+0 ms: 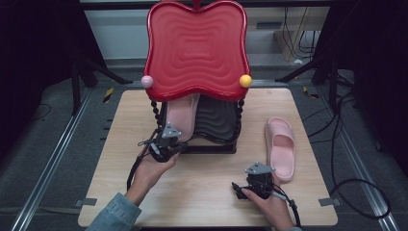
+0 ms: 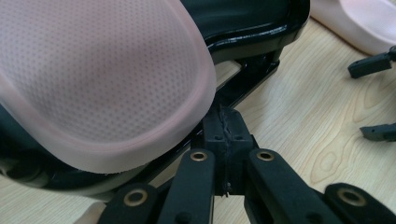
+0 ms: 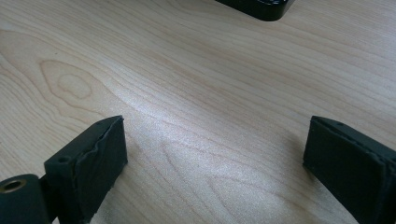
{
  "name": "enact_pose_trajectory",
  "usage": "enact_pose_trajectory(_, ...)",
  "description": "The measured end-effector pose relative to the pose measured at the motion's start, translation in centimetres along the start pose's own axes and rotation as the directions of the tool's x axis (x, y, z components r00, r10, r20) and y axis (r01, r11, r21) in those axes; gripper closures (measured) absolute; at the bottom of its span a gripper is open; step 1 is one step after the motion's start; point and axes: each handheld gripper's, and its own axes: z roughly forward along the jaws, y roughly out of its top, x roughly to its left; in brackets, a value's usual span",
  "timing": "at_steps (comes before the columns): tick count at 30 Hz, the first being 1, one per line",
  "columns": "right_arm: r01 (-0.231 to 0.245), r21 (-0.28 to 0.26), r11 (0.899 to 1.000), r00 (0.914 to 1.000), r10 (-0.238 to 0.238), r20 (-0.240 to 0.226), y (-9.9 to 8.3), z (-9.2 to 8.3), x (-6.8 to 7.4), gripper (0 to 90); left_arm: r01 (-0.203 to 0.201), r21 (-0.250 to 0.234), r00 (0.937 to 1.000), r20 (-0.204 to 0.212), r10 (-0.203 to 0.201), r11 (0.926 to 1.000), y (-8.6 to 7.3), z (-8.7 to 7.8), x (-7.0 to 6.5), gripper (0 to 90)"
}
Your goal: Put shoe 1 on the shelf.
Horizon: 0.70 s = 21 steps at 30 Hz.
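Note:
A pink slipper (image 1: pixel 182 115) lies on the black lower shelf (image 1: pixel 219 120) of a small rack, under its red wavy top (image 1: pixel 197 45). In the left gripper view the slipper's dotted sole (image 2: pixel 98 79) hangs over the shelf's front rim (image 2: pixel 252 35). My left gripper (image 2: pixel 226 135) is shut with nothing between its pads, just below and beside that slipper's end. It sits at the rack's front left (image 1: pixel 168 144). A second pink slipper (image 1: pixel 280 147) rests on the table at the right. My right gripper (image 3: pixel 215 163) stands open above bare wood, near the front edge (image 1: pixel 240 187).
The wooden table (image 1: pixel 211 192) carries the rack at its middle back. A pink ball (image 1: pixel 147 81) and a yellow ball (image 1: pixel 246 80) sit at the red top's front corners. Cables lie on the floor at the right (image 1: pixel 356 187). The right gripper's fingers (image 2: pixel 373 65) show in the left gripper view.

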Motion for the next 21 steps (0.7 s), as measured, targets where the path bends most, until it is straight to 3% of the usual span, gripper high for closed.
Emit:
enact_pose_trajectory(11, 0.001, 0.000, 1.000, 1.0000, -0.001, 0.000, 0.0, 0.0, 0.0, 6.4, 0.013, 0.035, 0.9994, 0.031, -0.014, 0.9993, 0.6, 1.2, 0.3, 90.0)
enact_pose_trajectory(16, 0.002, 0.001, 1.000, 1.0000, -0.002, 0.001, 0.0, 0.0, 0.0, 6.4, 0.043, 0.046, 0.9974, 0.056, -0.046, 0.9980, 0.7, 1.8, 0.4, 89.9)
enact_pose_trajectory(21, 0.001, 0.001, 1.000, 1.0000, -0.001, 0.000, 0.0, 0.0, 0.0, 6.4, 0.047, 0.053, 0.9963, 0.069, -0.050, 0.9975, 0.7, 2.0, 0.5, 88.9)
